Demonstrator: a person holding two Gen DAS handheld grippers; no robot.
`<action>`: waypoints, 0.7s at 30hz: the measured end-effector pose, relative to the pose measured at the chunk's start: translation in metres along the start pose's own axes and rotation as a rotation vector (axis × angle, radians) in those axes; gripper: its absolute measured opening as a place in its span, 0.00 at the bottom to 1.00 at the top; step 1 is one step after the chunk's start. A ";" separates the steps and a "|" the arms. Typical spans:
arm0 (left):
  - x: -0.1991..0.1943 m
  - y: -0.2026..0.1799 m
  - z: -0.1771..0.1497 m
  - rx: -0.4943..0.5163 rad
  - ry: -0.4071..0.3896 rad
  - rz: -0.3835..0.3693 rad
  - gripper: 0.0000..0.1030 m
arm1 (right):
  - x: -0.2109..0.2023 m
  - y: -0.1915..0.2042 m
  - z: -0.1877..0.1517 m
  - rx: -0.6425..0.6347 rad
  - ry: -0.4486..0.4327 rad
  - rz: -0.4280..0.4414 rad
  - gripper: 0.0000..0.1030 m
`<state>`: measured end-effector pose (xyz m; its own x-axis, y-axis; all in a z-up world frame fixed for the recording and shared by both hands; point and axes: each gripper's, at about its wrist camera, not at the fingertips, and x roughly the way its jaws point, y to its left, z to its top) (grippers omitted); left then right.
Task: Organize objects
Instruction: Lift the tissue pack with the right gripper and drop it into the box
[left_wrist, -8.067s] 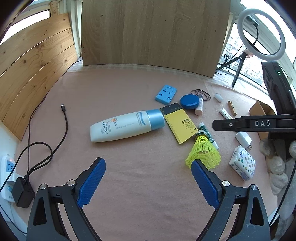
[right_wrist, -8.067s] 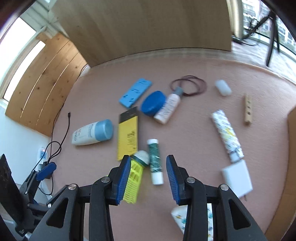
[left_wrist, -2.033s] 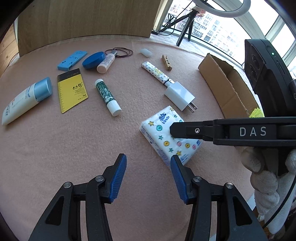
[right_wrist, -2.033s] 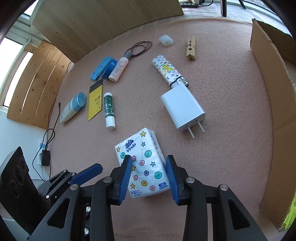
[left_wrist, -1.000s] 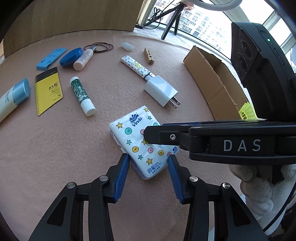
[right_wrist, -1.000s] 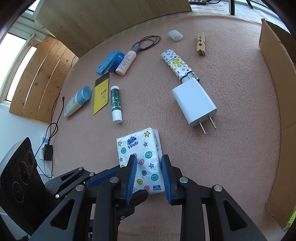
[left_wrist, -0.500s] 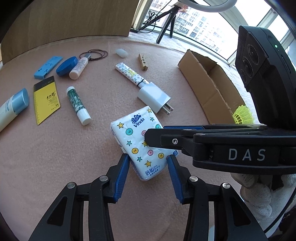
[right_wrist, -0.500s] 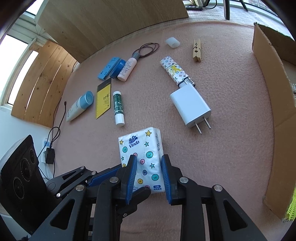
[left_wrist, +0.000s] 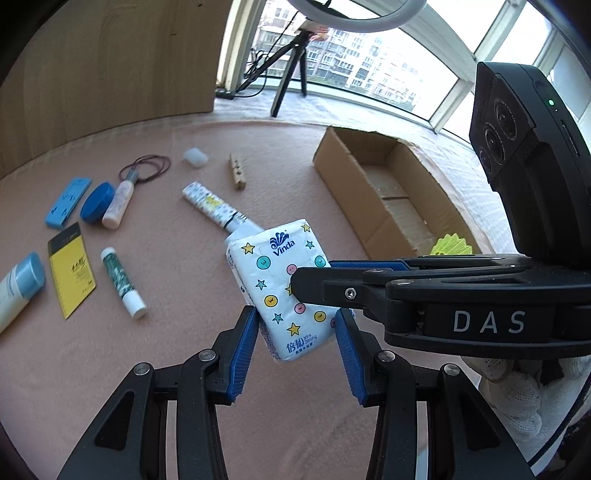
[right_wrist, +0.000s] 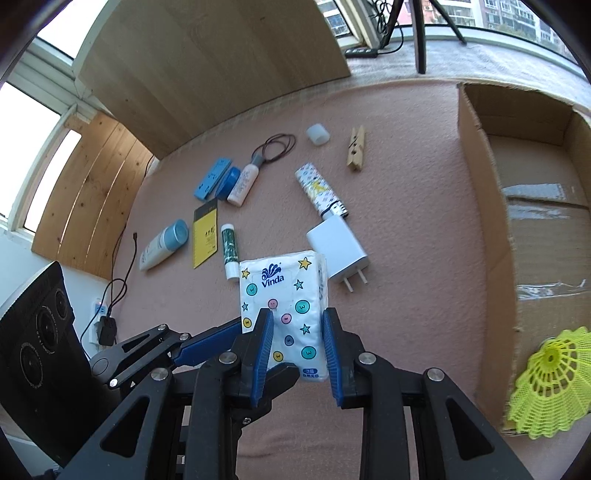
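We record a pink felt tabletop (right_wrist: 406, 229), wood panels behind and windows beyond. One cardboard box (right_wrist: 476, 206) holding one yellow shuttlecock (right_wrist: 550, 380); one white charger (right_wrist: 338, 247); one clothespin (right_wrist: 356, 147). One tissue pack (right_wrist: 286, 306) hangs above the felt, clamped by both left gripper (left_wrist: 295, 354) and right gripper (right_wrist: 295, 354).

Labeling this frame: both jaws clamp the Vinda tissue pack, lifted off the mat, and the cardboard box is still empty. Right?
One thing is wrong: the cardboard box is not empty. The right wrist view shows a yellow shuttlecock lying in its near end. The rest holds: the left gripper and right gripper both clamp the tissue pack, raised off the mat.
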<state>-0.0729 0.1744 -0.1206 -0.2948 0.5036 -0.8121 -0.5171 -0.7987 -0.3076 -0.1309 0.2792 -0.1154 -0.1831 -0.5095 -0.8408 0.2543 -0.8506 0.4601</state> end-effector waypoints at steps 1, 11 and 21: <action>0.000 -0.003 0.003 0.007 -0.004 -0.002 0.45 | -0.004 -0.002 0.001 0.003 -0.007 -0.002 0.24; 0.008 -0.039 0.040 0.082 -0.043 -0.031 0.45 | -0.045 -0.023 0.012 0.027 -0.096 -0.030 0.24; 0.023 -0.074 0.067 0.144 -0.052 -0.053 0.45 | -0.074 -0.050 0.017 0.063 -0.153 -0.064 0.24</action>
<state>-0.0954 0.2674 -0.0834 -0.3031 0.5635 -0.7685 -0.6421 -0.7167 -0.2722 -0.1464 0.3577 -0.0710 -0.3403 -0.4639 -0.8179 0.1783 -0.8859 0.4282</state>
